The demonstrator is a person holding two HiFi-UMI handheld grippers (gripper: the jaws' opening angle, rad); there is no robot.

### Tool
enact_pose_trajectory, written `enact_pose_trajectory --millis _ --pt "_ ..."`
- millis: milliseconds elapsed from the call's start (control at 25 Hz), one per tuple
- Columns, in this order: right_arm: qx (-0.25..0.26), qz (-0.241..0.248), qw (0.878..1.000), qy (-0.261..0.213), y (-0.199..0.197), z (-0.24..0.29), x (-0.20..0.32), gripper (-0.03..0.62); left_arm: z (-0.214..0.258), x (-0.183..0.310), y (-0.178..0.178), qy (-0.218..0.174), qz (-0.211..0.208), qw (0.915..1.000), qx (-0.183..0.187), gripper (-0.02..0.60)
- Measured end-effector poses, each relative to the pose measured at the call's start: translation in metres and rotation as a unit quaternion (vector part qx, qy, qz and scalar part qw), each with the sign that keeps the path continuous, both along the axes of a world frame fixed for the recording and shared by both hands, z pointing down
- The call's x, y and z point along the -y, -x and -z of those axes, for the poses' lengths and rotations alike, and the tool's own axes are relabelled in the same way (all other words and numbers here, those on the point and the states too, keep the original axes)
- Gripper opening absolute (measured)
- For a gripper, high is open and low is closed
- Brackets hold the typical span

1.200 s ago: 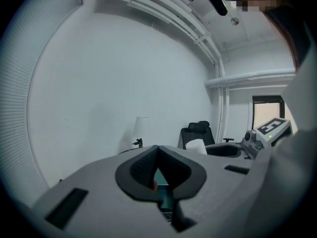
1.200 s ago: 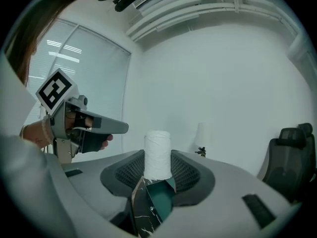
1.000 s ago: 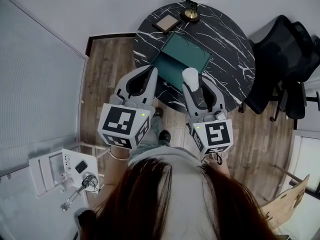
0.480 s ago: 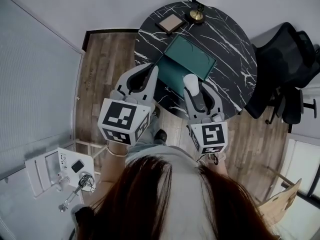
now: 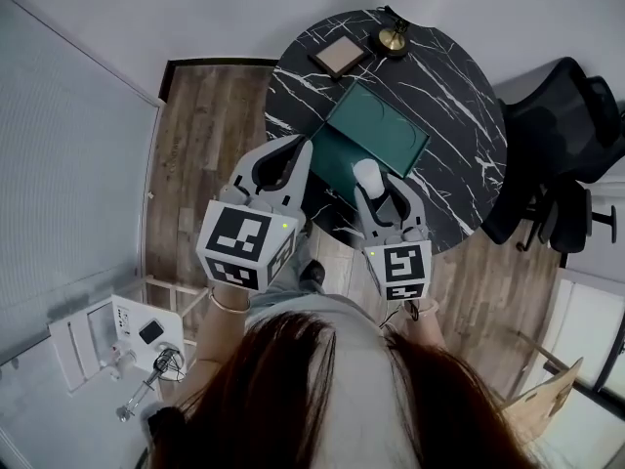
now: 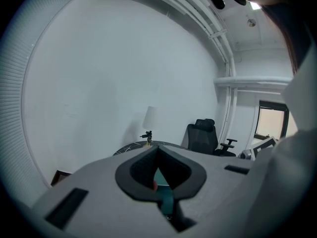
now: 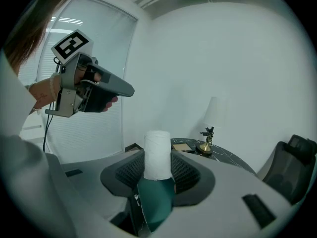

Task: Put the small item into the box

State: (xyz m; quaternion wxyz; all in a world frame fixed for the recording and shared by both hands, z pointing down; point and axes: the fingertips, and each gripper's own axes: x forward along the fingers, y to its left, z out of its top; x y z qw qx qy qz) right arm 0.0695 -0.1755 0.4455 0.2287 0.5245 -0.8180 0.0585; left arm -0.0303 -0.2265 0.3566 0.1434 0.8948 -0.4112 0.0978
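Roll [image 7: 157,155] of white paper stands upright between the pads of the right gripper [image 5: 377,193], pinched round its lower half, with its top clear above the jaw tips. In the head view it hangs over the near part of the round black marble table [image 5: 444,62], just beside the near right corner of the open teal box [image 5: 379,130] and not inside it.

The left gripper [image 5: 296,152] is held level with the right one and apart from it. Its tips are pressed together, and its own view shows only a strip of teal through the slot behind them. A small reddish spot sits low in that slot; what it is cannot be told. Its tips lie over the near left side of the box, close to the table's near left rim.

The box fills the middle of the table, one long edge angled toward the far left. Bare marble runs along its right side out to the rim. At the far edge, a brown picture frame [image 5: 338,58] and a brass lamp base [image 5: 394,37] sit near each other, both close to the rim and apart from the box.

A black office chair [image 5: 562,154] stands just off the table's right rim. Left of the table, a strip of wood floor [image 5: 210,135] runs up to the pale wall
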Motion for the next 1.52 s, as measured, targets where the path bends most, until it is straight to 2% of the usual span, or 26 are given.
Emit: enact_pose_trajectory --millis 760,1520 --pt "-0.050 0.041 0.996 0.063 0.006 -0.065 0.036 0.181 -0.022 0.036 0.005 0.022 -0.003 0.9998 0.004 0.008" --pt "-0.116 0.077 0.980 0.145 0.005 -0.142 0.042 0.181 -0.035 0.047 0.006 0.036 -0.004 0.9993 0.010 0.008"
